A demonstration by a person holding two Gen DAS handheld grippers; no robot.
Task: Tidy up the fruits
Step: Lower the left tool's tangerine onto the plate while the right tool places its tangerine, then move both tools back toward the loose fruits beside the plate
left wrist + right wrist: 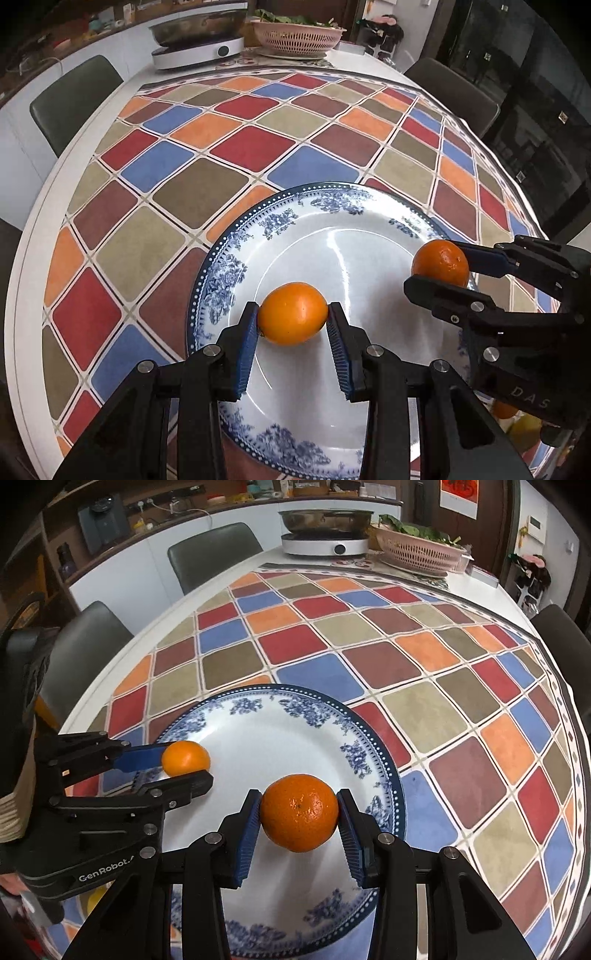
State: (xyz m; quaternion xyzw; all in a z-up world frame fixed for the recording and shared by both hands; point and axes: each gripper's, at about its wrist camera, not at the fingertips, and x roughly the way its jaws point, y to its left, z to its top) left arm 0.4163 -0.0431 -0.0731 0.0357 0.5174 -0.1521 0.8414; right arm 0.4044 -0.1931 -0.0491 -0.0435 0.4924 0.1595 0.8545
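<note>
A white plate with a blue floral rim (236,266) (369,753) lies on the checked tablecloth. My left gripper (292,314) is shut on a smooth orange (291,313) over the plate's left half; it also shows in the right wrist view (186,762) with that orange (184,757). My right gripper (300,812) is shut on a darker, dimpled orange (299,812) over the plate's right part; it shows in the left wrist view (439,271) with its orange (439,266). Both oranges look held just above the plate.
An induction cooker with a steel pot (199,44) (325,535) and a pink basket of greens (295,37) (417,548) stand at the table's far end. Dark chairs (70,99) (214,554) ring the table. More fruit (517,424) lies at the near right.
</note>
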